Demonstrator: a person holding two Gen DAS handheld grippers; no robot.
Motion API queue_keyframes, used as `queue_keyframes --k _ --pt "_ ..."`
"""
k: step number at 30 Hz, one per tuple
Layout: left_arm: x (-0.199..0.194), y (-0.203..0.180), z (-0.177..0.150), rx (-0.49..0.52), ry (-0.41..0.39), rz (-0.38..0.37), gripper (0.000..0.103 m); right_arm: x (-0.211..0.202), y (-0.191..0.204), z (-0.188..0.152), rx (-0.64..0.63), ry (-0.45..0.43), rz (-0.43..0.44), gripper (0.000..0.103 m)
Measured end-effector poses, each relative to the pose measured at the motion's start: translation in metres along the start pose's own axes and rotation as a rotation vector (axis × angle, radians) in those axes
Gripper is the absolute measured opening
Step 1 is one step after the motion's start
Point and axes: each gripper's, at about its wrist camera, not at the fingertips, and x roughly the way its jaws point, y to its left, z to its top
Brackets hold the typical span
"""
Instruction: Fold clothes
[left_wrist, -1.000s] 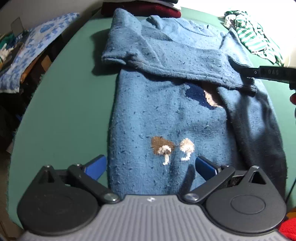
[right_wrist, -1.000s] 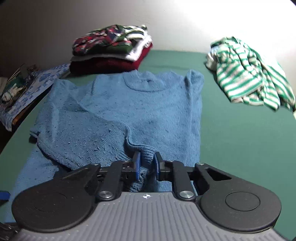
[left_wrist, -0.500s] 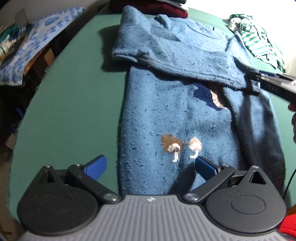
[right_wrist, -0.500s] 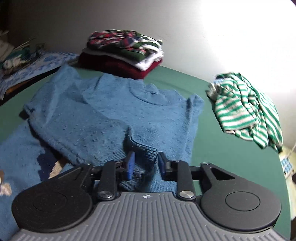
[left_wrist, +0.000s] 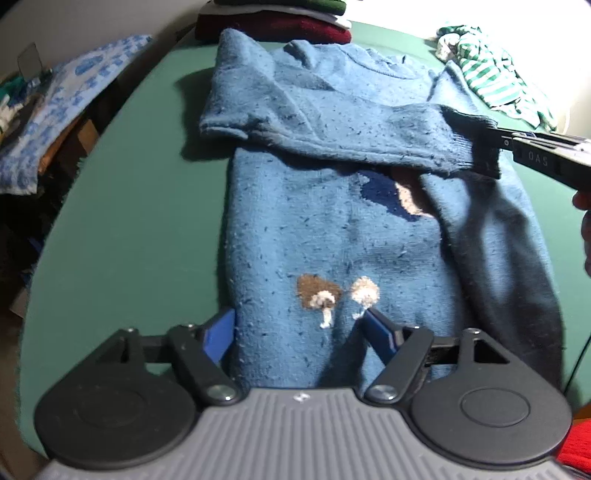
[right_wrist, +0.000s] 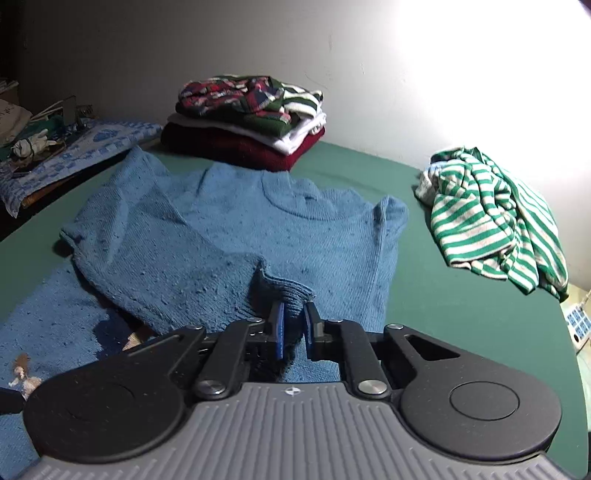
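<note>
free: green table (left_wrist: 122, 206) left of sweater (left_wrist: 314, 236) | blocked: far clothes stack (right_wrist: 247, 122), striped shirt (right_wrist: 491, 218)

Sweater (right_wrist: 229, 236) mid-table (right_wrist: 461, 314), folded stack (right_wrist: 251, 122) behind it, crumpled shirt (right_wrist: 491, 221) at right.

We see a green table (right_wrist: 461, 295) carrying all the clothes. Across its middle lies a blue sweater (left_wrist: 332, 229), spread flat with its neck toward twelve o'clock and one sleeve folded across the chest; small mushroom figures show on its front near six o'clock. At twelve o'clock, just beyond the neck, sits a pile of folded clothes (right_wrist: 251, 122): a dark red piece at the bottom, white above it, patterned and striped ones on top. Toward two o'clock, apart from the sweater, a green-and-white striped garment (right_wrist: 491, 218) lies crumpled in a heap. The green surface shows bare at nine o'clock and at three o'clock.
</note>
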Motion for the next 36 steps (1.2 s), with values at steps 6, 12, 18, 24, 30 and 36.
queue_keyframes --k 6,12,18,24,30,36 --pt "-0.015 0.015 -0.004 -0.03 -0.057 -0.061 0.098 -0.014 -0.003 0.017 -0.004 -0.061 0.007 0.008" --pt "-0.014 0.045 -0.002 -0.122 -0.074 -0.072 0.092 -0.021 -0.008 0.035 -0.021 -0.081 0.025 0.008" --pt "0.003 0.047 0.012 -0.092 -0.056 0.0 0.071 -0.033 -0.019 0.06 -0.004 -0.13 0.034 0.008" --pt "0.008 0.038 0.019 -0.06 -0.065 -0.014 0.047 -0.04 -0.035 0.082 -0.079 -0.183 -0.021 0.008" --pt "0.007 0.027 0.046 0.045 -0.101 0.1 0.058 -0.034 -0.049 0.092 -0.132 -0.189 -0.066 0.007" --pt "0.029 0.0 0.084 0.219 -0.162 0.247 0.052 -0.031 -0.063 0.107 -0.14 -0.209 -0.107 0.007"
